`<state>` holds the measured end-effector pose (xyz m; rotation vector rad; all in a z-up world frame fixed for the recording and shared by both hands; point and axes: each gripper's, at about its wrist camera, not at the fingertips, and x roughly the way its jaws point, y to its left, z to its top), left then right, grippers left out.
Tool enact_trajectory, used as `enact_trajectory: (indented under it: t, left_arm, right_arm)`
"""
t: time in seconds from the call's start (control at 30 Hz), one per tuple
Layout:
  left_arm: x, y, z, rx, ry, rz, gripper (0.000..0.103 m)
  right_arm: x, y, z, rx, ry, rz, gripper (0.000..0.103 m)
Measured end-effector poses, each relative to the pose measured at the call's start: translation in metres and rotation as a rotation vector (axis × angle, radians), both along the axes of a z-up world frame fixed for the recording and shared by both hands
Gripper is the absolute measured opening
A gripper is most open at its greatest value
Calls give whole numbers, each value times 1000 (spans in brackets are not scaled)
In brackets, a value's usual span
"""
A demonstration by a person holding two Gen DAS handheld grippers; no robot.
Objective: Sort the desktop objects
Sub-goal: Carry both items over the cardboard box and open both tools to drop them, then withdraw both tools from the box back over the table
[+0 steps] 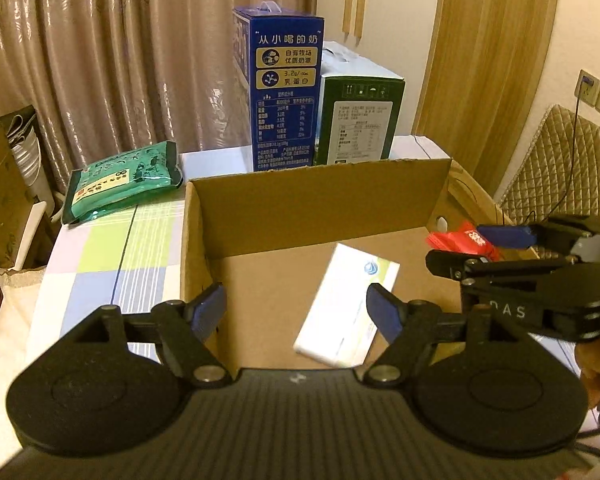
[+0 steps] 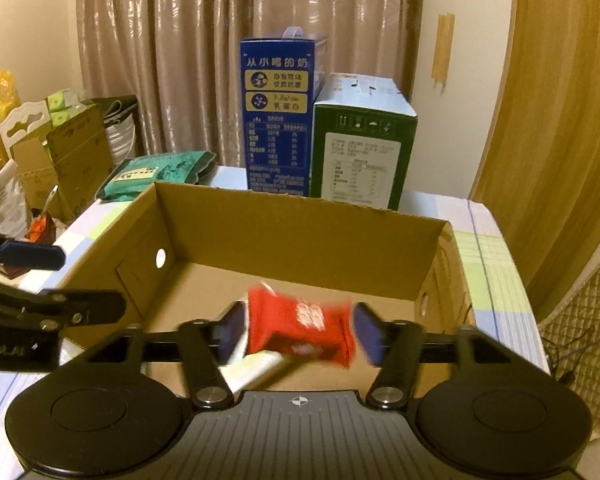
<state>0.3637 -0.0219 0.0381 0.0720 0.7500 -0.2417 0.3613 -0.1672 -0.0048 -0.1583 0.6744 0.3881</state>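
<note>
Two black grippers sit nearest the cameras, both aimed down into an open cardboard box on a checked tablecloth. Left gripper stands wide with nothing between its blue pads, hovering over a flat white box lying on the carton floor. Right gripper has its jaws parted; a small red packet sits blurred between the pads, which do not appear to press on it, so it looks released over the carton. That packet seems light, crinkly and soft, likely slippery foil; pinching across its middle would suit it best. By contrast, the white box looks stiff and light, best gripped across its narrow sides.
</note>
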Motion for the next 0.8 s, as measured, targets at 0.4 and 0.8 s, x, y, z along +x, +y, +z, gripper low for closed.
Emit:
enact_trajectory:
  t: [0.4, 0.8]
  left_arm:
    - [-39, -3, 13, 39, -32, -2, 78]
    - [-106, -4, 38, 87, -75, -4, 89]
  right_arm:
    - [-30, -22, 24, 28, -28, -28, 69]
    - [-103, -44, 60, 95, -61, -57, 72]
